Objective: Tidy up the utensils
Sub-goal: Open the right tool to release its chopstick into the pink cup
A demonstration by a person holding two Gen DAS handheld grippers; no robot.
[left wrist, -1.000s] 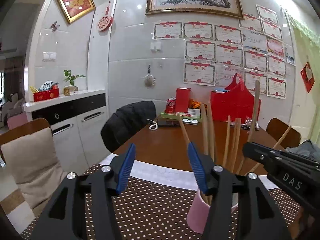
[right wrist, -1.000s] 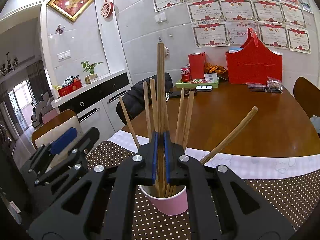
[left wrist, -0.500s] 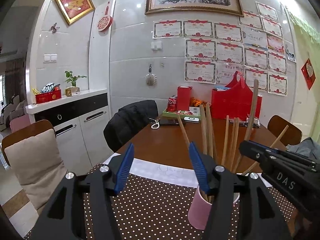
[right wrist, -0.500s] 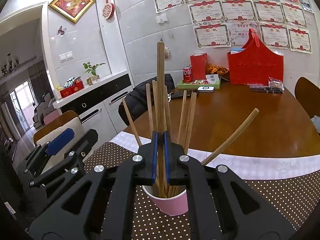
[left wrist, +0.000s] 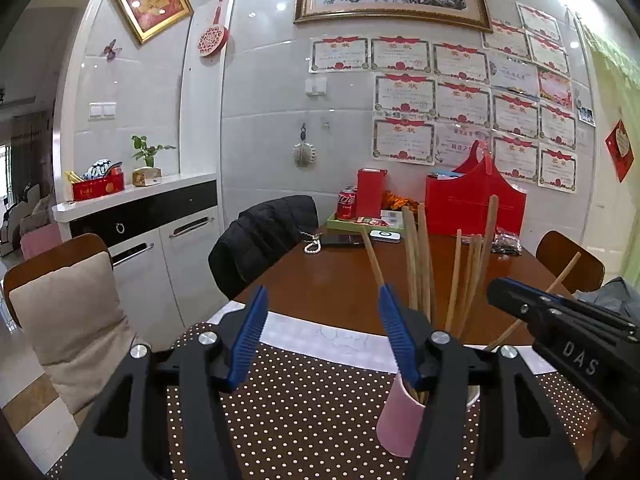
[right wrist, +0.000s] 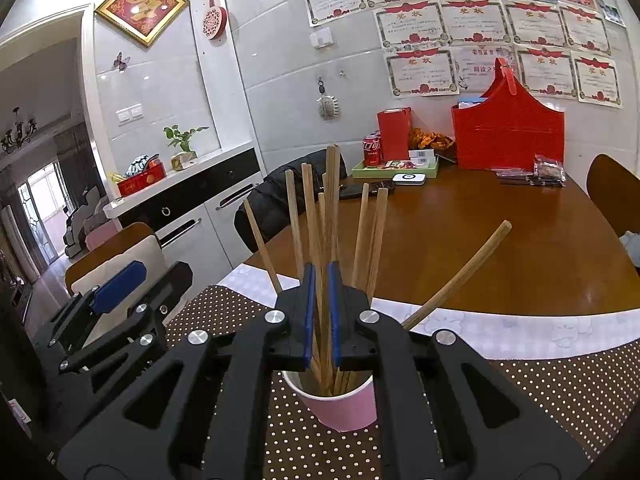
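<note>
A pink cup (right wrist: 340, 408) stands on a brown dotted placemat (right wrist: 540, 380) and holds several wooden chopsticks (right wrist: 296, 220). One chopstick (right wrist: 460, 268) leans far out to the right. My right gripper (right wrist: 322, 272) hangs just above the cup's rim. Its blue pads are shut on upright chopsticks (right wrist: 331, 184) whose lower ends reach into the cup. My left gripper (left wrist: 322, 336) is open with nothing between its pads, and it sits left of the cup (left wrist: 400, 420). In the left wrist view the right gripper (left wrist: 504, 294) comes in from the right. The left gripper (right wrist: 160, 276) shows at the right wrist view's left edge.
The placemat lies at the near edge of a brown wooden table (right wrist: 500, 240). At the table's far side are a red basket (right wrist: 508, 136), a red box (right wrist: 394, 132), a cola can (right wrist: 371, 152), a green tray (right wrist: 360, 169) and a phone (right wrist: 408, 178). A chair with a black jacket (left wrist: 264, 236) and a cushioned chair (left wrist: 68, 312) stand to the left.
The chopsticks between the right gripper's pads have slid down, so their tops now stand much lower and their lower ends sit in the cup. Neither gripper has moved.
</note>
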